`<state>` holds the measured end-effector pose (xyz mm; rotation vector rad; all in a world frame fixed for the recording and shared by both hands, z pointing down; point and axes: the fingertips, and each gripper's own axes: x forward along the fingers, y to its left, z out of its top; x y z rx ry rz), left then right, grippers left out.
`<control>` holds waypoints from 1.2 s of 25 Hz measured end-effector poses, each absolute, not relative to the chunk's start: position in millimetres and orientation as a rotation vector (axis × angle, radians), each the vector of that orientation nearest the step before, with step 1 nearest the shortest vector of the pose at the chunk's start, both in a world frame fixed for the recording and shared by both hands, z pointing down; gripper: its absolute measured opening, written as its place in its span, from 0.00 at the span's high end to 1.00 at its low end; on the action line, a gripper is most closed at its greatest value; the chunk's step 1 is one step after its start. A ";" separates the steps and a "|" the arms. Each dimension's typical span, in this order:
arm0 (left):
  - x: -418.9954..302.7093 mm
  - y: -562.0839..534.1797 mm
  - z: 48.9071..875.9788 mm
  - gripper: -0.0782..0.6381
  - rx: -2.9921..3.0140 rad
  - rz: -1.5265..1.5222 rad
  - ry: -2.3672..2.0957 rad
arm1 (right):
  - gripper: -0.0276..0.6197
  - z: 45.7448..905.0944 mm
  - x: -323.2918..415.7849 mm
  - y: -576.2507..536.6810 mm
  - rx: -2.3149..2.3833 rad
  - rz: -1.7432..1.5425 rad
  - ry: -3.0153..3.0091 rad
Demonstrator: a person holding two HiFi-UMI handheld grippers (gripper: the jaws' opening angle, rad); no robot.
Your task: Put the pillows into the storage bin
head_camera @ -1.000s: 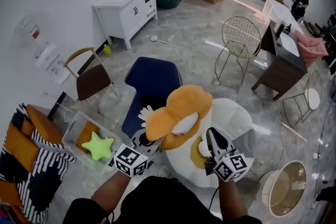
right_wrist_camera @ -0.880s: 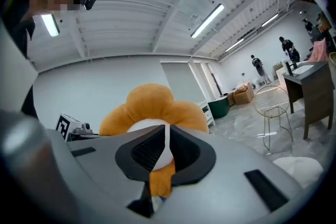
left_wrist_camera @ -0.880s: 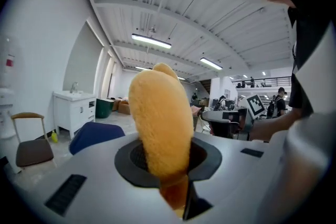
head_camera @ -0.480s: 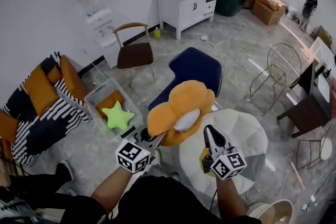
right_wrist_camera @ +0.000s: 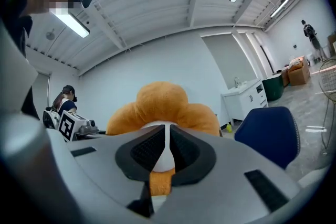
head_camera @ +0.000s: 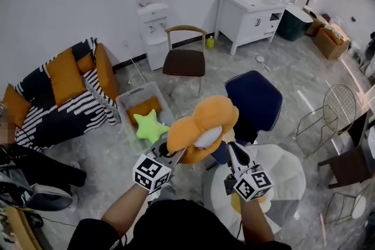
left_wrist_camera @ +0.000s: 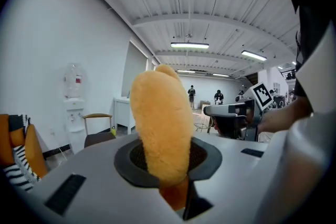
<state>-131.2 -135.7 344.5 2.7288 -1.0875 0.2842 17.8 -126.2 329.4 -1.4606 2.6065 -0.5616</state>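
Currently holding orange flower pillow (head_camera: 202,129) in the air between left gripper (head_camera: 174,153) and right gripper (head_camera: 230,148), well above the floor (head_camera: 193,82). Noted left fingers (left_wrist_camera: 131,157) nearly together, pinching a plush orange petal that stands up between them. Noted right fingers (right_wrist_camera: 144,149) almost fully together, clamped on the pillow at its white centre and orange rim. Located storage bin (head_camera: 125,103) on the floor beyond and to the left of the held pillow, close to a striped sofa (head_camera: 64,96). Found inside it a green star pillow (head_camera: 150,126) and a flat orange cushion (head_camera: 143,108). Recorded navy chair (head_camera: 255,99) right of the bin, partly behind the held pillow.
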 end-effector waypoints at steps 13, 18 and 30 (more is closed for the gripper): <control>-303.6 -246.4 361.8 0.76 2.574 0.270 -1.316 | 0.88 343.1 -138.0 -258.2 -1.336 -0.624 2.721; -362.4 -268.1 372.4 0.76 2.490 0.224 -1.379 | 0.88 354.3 -185.2 -284.4 -1.290 -0.666 2.771; -442.9 -275.2 435.0 0.76 2.173 0.244 -1.584 | 0.88 407.7 -235.4 -307.0 -1.178 -0.826 2.895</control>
